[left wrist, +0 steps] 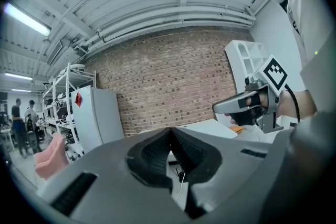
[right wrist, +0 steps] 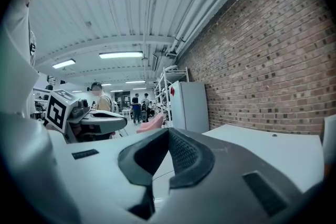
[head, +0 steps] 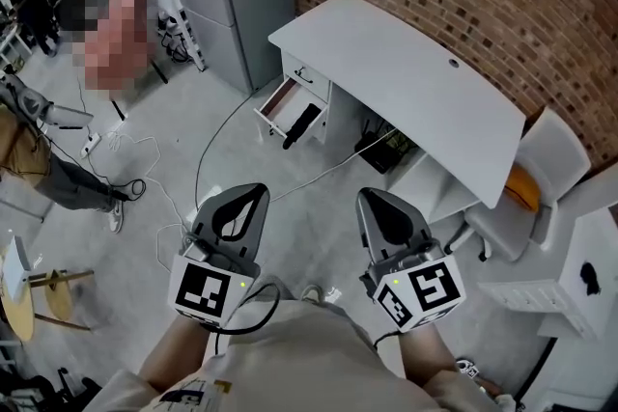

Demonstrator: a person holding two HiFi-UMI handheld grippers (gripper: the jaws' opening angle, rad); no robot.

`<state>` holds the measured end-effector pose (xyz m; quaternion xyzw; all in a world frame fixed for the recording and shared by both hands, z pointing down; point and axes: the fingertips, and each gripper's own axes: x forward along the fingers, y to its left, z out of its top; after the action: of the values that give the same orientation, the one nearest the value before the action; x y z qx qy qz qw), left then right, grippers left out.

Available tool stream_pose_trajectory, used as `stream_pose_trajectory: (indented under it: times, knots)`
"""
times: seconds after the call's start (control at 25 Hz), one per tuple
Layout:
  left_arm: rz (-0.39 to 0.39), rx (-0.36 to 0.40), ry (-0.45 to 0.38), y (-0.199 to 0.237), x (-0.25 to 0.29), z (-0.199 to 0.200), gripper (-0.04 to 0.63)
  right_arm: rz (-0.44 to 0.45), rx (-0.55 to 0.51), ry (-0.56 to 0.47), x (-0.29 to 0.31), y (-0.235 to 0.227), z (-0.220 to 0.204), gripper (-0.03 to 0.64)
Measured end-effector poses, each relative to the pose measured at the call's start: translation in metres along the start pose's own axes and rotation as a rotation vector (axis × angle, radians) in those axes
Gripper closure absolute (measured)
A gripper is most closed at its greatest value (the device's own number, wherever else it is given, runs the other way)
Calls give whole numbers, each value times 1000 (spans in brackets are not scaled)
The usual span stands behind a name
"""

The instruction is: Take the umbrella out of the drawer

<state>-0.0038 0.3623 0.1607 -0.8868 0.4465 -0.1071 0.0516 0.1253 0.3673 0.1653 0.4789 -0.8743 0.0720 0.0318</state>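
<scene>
**Approach to the open drawer: both grippers closed and empty**

A person [head: 72, 180] stood well apart from the desk [head: 425, 101], off its left end, with loose cable [head: 208, 159] trailing over the floor between. The left gripper [head: 257, 192] was held out on the near side of the desk, well short of it. Its jaws were pressed together with nothing between them. The drawer [head: 273, 103], at the left end of the desk, stood pulled out. The umbrella [head: 301, 124], black and folded, lay slantwise in it, one end seeming to reach past the drawer's front edge. The right gripper [head: 367, 196] was held beside the left one, likewise on the near side of the desk and clear of it. Its jaws also met at the tips and carried nothing. A chair [head: 560, 145] stood at the right end of the desk.

The step in hand, as I judged it, was the approach before any grasp, since the drawer was already open and the umbrella untouched. The next move would call for one gripper to be brought up to the left end of the desk. Its jaws would need to part wide enough to straddle the umbrella, then close across its exposed middle. The umbrella should then lift out lengthwise, so as not to catch on the drawer's sides.
</scene>
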Motion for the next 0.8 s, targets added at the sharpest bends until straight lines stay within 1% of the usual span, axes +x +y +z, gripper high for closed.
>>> stream_pose_trajectory:
  times: [0.2,0.4,0.56,0.76,0.8]
  knots:
    - [-8,8,1,-11,10,-3,588,15,-36,4,3,-11,-4,609]
    - [-13,18,-3,-8,23,-12,588,2,-43,1,13,-21,-8,609]
    - [-12,-2,10,5,38,-22,588,-25,-27,11,25,-35,-16,609]
    - [-8,19,16,36,57,-29,588,-39,-13,23,54,-46,-18,609]
    - [-11,10,19,40,63,-31,588,-41,-14,30,60,-48,-18,609]
